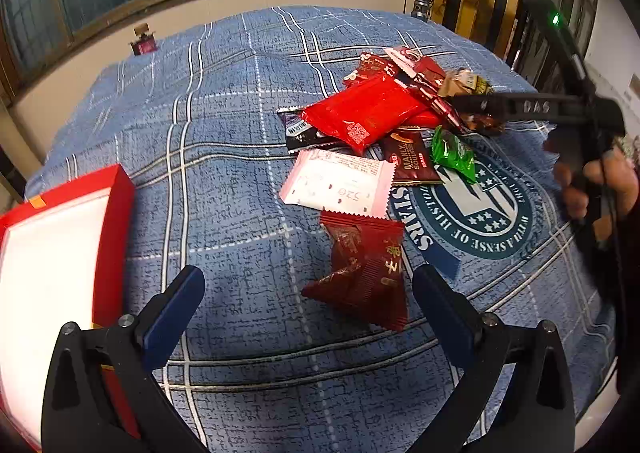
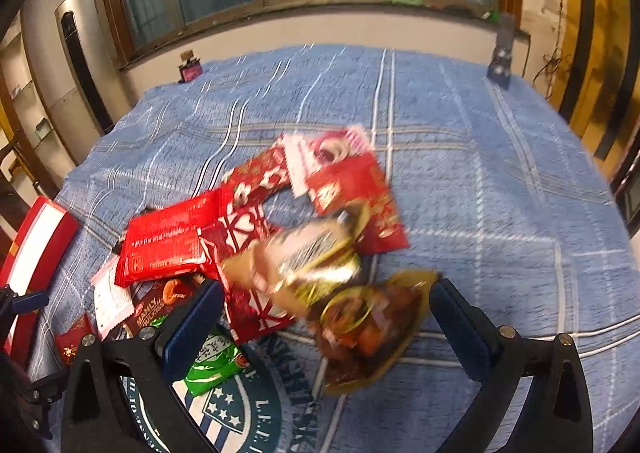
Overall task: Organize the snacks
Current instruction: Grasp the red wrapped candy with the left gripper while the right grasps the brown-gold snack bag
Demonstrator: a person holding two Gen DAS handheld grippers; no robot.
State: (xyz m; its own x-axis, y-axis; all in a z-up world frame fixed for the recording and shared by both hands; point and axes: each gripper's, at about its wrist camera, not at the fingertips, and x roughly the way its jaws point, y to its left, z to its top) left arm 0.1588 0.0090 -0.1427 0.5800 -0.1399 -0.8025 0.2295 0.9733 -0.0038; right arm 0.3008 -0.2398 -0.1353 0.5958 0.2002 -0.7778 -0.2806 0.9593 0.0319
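Snacks lie heaped on the blue plaid cloth [image 1: 224, 181], with the bright red packet [image 1: 362, 115] topmost; a pink-white packet [image 1: 340, 183] and a dark red wrapper [image 1: 366, 273] sit nearer than it. Left gripper [image 1: 308, 293] hangs spread wide above the dark red wrapper, gripping nothing. Red box [image 1: 116, 221] stands far left of the bright red packet. Right gripper [image 2: 326, 303], fingers apart, frames a gold-brown packet [image 2: 368, 327], not touching

On your bed [image 1: 224, 101], the snack pile [image 1: 372, 121] sits right of the gift box [image 1: 116, 213]; one packet [image 1: 368, 273] lies nearer you than the pile.
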